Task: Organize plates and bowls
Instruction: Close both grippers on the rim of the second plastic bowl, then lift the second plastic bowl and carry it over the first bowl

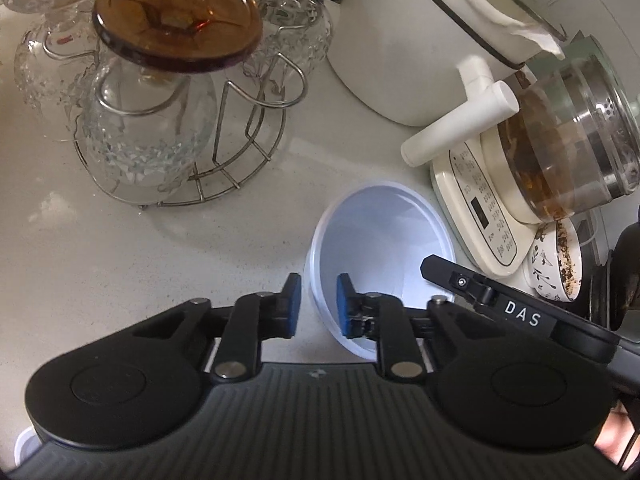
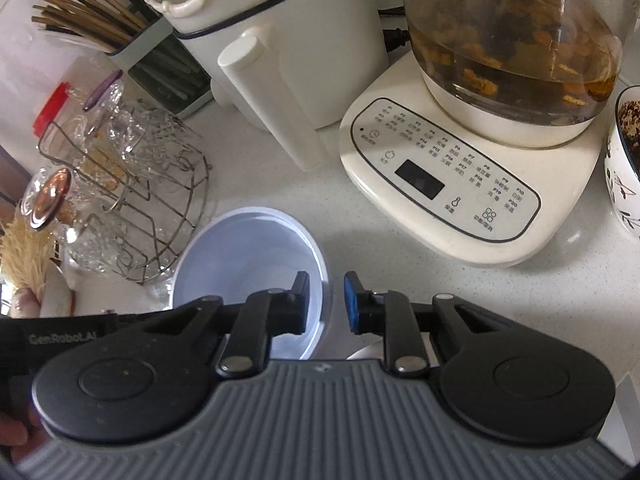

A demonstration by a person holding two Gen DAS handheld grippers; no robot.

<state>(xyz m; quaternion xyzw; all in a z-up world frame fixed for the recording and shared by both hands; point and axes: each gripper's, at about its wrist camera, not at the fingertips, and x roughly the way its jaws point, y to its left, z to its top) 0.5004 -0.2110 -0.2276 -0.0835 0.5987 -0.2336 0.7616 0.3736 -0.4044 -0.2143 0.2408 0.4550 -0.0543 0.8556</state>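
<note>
Left tongs (image 1: 319, 306) drawn narrow, astride the left rim of the white bowl (image 1: 380, 232): one blue pad outside the wall, the other inside. Only a sliver of counter (image 1: 140, 280) visible between outer pad and wall, so no telling whether actually pinching. Right tongs (image 2: 326, 304) likewise narrow, astride the opposite rim, black finger inside, blue pad outside, with a slightly wider strip of counter showing; again no telling whether pressing. Bowl itself upright on the counter between the two, empty and clean inside. Just beyond its right side, a cream kettle base (image 2: 440, 184) with a printed button panel, carrying a glass kettle (image 2: 516, 40) full of brownish tea with leaves and fruit bits. Beside the base, at the far right, a patterned bowl (image 2: 620, 168) crusted with brown dregs. Behind, a tall white pot (image 2: 304, 48) with a stubby handle and a glass lid askew, almost touching the base. To the bowl's left, a round wire rack (image 1: 240, 176) hung with upturned clear glasses, an amber glass disc (image 1: 176, 20) lying on top. Further back, a holder crammed with chopsticks (image 2: 100, 12). Open counter mostly to the near left of the bowl, below the rack; only a narrow lane between bowl and kettle base; back edge crowded.
</note>
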